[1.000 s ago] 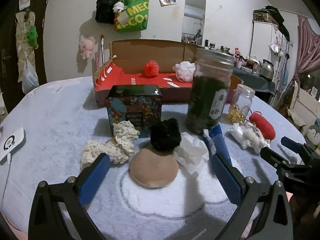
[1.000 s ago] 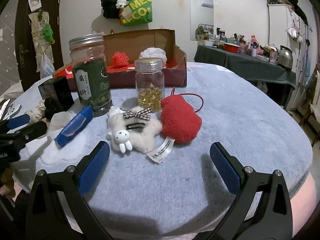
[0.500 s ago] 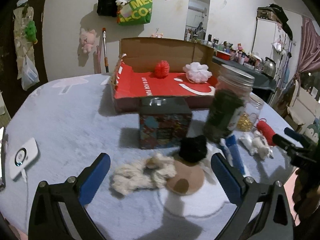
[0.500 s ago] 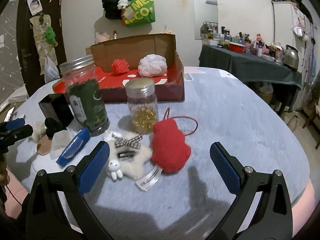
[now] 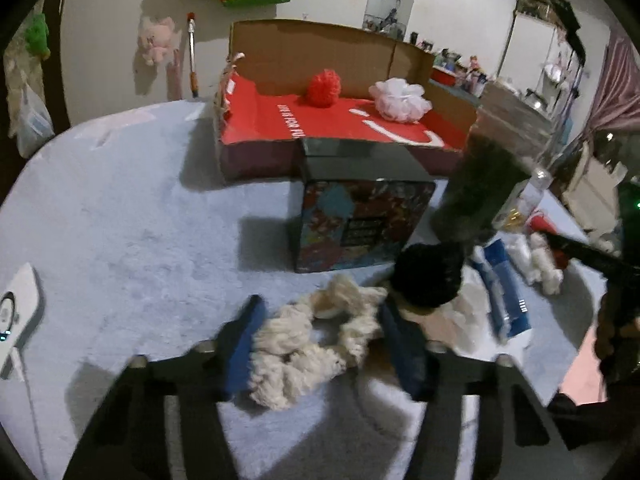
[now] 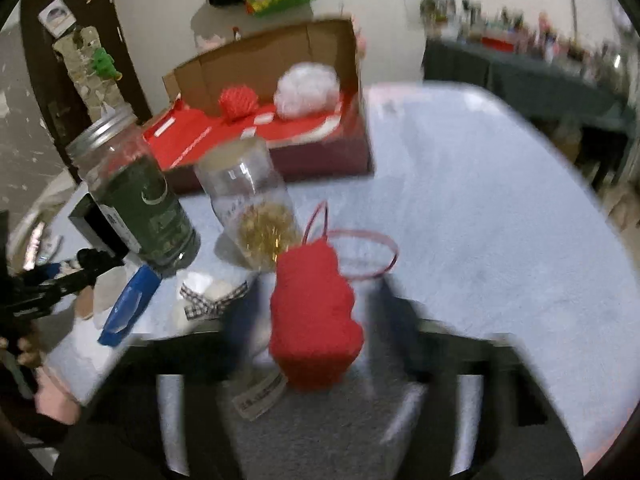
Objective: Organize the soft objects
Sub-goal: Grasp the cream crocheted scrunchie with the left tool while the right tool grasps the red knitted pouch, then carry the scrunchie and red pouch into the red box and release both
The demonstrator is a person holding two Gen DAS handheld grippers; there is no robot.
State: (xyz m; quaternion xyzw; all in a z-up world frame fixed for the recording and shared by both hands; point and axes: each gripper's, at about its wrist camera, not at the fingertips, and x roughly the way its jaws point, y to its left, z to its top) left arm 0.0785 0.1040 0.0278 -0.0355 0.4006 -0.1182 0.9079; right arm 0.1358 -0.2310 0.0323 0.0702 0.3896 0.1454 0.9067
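While both grippers are closing, left gripper has the cream scrunchie between its fingers, right gripper the red plush, on a fuzzy blue tabletop; cardboard box sits beyond, cluttered room behind.

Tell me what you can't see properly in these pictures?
- Right wrist view: white plush, partly hidden behind the red plush and a blurred gripper finger.
- Right wrist view: tag print, blurred.
- Left wrist view: green jar label, smeared by motion.
- Left wrist view: tan pad, hidden behind the black pompom.
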